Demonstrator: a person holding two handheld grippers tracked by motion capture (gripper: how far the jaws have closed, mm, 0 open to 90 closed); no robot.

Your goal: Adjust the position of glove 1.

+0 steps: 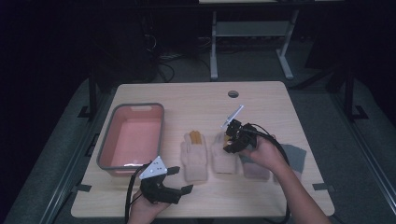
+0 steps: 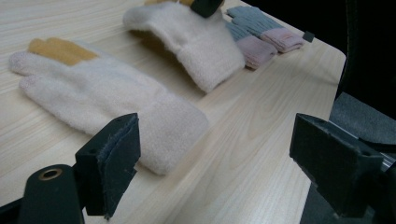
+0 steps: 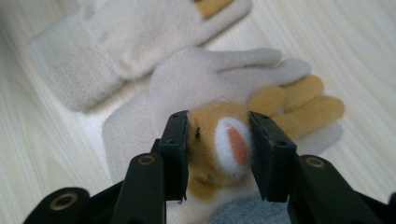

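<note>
Two cream gloves with yellow fingertips are on the wooden table (image 1: 261, 100). One cream glove (image 1: 195, 158) (image 2: 93, 88) (image 3: 121, 32) lies flat at the middle. My right gripper (image 1: 229, 142) (image 3: 218, 144) is shut on the other cream glove (image 1: 224, 161) (image 3: 201, 79), its pads pressing a tan, white and orange plush patch (image 3: 226, 140) near the fingers. That glove's finger end (image 2: 196, 42) is raised while its cuff rests on the table. Near the front edge, my left gripper (image 1: 180, 179) (image 2: 215, 158) stands open with nothing between its jaws, close to the flat glove's cuff.
A pink bin with a grey rim (image 1: 105, 149) stands at the table's left. Grey gloves with pink cuffs (image 1: 294, 156) (image 2: 261, 32) lie to the right, under the right hand. A round cable hole (image 1: 233, 94) is near the far edge.
</note>
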